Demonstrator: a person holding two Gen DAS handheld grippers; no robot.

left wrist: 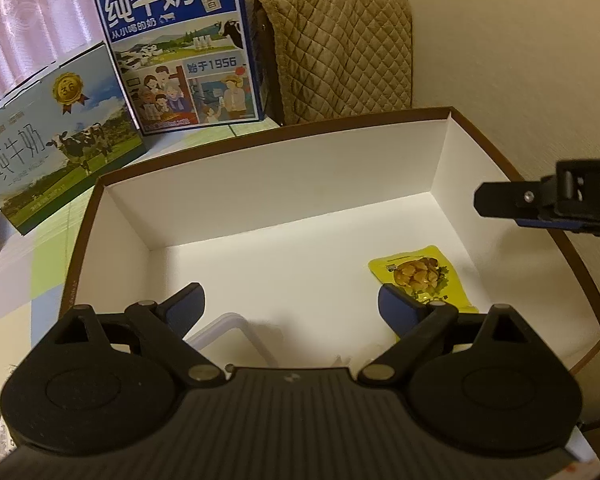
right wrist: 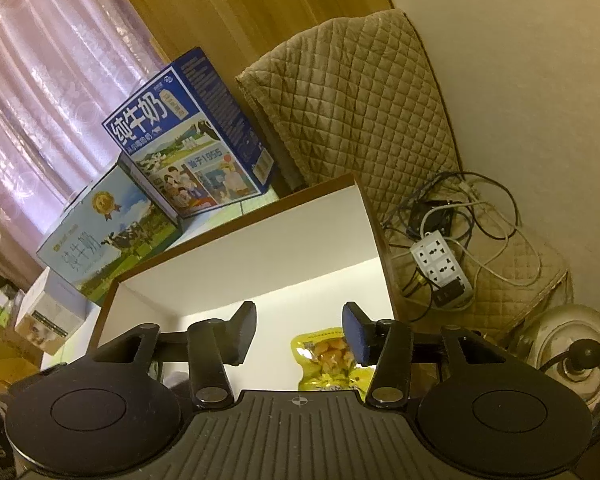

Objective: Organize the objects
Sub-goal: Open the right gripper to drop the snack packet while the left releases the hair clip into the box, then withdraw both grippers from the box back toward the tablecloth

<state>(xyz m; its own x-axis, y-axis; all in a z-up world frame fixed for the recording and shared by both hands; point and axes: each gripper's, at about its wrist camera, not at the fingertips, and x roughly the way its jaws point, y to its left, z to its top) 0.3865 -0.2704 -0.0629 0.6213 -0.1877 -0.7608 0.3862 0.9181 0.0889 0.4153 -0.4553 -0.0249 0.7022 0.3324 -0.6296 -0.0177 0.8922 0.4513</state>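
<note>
Both our grippers are over the white box (left wrist: 236,184) with jaws apart, nothing held: left gripper (left wrist: 290,308) at the near edge, right gripper (right wrist: 298,334) over the right side. One yellow snack packet (left wrist: 422,274) lies flat on the box floor, right of centre, and looks placed. A clear plastic container (left wrist: 220,326) sits near-left inside. We judge we're between items: the next move calls for fetching another object. Milk cartons (left wrist: 184,48) stand behind on the counter (left wrist: 16,280).
</note>
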